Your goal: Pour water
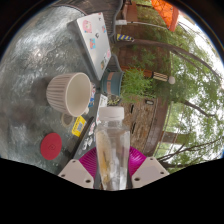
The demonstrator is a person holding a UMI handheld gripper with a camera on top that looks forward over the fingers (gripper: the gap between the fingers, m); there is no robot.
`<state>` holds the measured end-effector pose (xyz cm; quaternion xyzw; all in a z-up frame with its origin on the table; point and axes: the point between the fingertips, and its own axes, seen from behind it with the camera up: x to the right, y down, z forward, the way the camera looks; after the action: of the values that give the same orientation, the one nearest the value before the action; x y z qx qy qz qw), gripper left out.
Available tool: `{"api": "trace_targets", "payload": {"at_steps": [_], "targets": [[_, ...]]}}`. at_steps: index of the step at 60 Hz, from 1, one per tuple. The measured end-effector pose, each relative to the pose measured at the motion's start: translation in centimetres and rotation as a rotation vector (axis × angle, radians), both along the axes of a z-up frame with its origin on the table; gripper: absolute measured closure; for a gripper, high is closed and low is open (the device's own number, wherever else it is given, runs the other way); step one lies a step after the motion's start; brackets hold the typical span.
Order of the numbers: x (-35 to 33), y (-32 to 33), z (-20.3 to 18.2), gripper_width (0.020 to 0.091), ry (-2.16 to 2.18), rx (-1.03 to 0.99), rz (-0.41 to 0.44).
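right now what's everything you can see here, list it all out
water bottle: 1, clear plastic, upright between the gripper fingers, cap end away from the camera
cup: 1, pale ribbed, lying on its side on the table, just beyond and to the left of the bottle
round lid or coaster: 1, red, flat on the table left of the fingers
flat box or booklet: 1, light blue and white, on the table beyond the cup
small yellow item: 1, yellow, beside the bottle under the cup; too small to identify
table: 1, grey mottled stone-like top
trees: several, green, outdoors beyond the table
gripper: 1, pink pads, both fingers pressed on the bottle
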<state>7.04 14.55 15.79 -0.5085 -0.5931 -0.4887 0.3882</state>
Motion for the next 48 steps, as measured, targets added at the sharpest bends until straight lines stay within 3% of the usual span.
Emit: {"api": "trace_targets", "payload": {"at_steps": [4, 15, 30, 37, 42, 48], "targets": [[-0.3, -0.5, 0.2, 0.073, -0.208, 0.033, -0.024], [-1.3, 1.1, 0.4, 0.0727, -0.652, 0.003, 0.055], [-2.1, 1.6, 1.0, 0.0727, -0.685, 0.003, 0.059], [-2.3, 1.5, 1.5, 0.0726, -0.57, -0.012, 0.041], [-2.4, 0.9, 0.8, 0.0724, -0.223, -0.01, 0.001], [-3.6, 0.9, 5.2, 0.0724, 0.369, 0.068, -0.081]]}}
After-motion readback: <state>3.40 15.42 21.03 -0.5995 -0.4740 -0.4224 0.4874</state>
